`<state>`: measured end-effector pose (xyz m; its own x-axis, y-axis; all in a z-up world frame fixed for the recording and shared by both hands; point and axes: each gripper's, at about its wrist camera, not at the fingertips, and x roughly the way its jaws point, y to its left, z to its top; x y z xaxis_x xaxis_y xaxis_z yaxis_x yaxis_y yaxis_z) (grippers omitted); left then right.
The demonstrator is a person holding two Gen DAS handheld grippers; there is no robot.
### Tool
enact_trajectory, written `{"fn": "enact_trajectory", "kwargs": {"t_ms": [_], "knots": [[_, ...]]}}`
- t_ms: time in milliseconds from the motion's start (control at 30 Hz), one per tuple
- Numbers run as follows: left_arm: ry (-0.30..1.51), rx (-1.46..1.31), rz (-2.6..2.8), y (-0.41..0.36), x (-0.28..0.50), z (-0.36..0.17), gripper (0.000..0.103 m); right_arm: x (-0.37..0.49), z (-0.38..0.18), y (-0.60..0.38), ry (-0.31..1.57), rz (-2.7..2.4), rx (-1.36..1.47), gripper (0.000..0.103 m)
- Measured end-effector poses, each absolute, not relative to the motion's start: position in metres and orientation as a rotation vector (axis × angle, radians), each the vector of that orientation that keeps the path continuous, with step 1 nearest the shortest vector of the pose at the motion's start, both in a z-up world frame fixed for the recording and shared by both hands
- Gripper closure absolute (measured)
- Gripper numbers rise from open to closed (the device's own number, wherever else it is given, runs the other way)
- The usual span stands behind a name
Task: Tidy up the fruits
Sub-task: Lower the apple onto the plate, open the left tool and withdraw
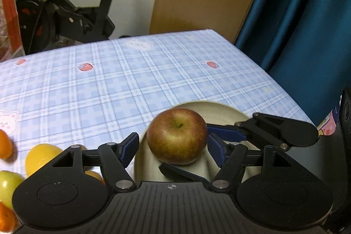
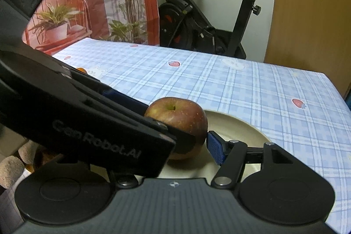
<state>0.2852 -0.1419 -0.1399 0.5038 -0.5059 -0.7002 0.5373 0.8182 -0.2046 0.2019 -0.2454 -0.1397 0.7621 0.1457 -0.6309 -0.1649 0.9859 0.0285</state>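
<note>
A red-brown apple [image 1: 177,135] rests on a beige plate [image 1: 221,111] on the blue checked tablecloth. My left gripper [image 1: 173,146] is open with its blue pads on either side of the apple, neither pressing it. My right gripper reaches in from the right, one finger [image 1: 228,132] next to the apple. In the right wrist view the apple [image 2: 182,117] sits on the plate [image 2: 241,126] between my right gripper's pads [image 2: 216,149]; the left pad is hidden behind the left gripper's body [image 2: 92,124], which crosses in front.
Loose fruit lies at the left: a yellow one [image 1: 40,156], a green one [image 1: 8,184] and oranges [image 1: 5,145]. The table's right edge [image 1: 274,78] drops off by a blue curtain. An exercise bike [image 2: 197,19] stands behind the table.
</note>
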Motion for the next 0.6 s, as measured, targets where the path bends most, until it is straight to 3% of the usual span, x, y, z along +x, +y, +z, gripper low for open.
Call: {"fn": "enact_trajectory", "kwargs": {"t_ms": [600], "knots": [[0.692, -0.068, -0.484, -0.046, 0.226, -0.092, 0.027, 0.151, -0.099, -0.231, 0.625, 0.112, 0.092, 0.03]]}}
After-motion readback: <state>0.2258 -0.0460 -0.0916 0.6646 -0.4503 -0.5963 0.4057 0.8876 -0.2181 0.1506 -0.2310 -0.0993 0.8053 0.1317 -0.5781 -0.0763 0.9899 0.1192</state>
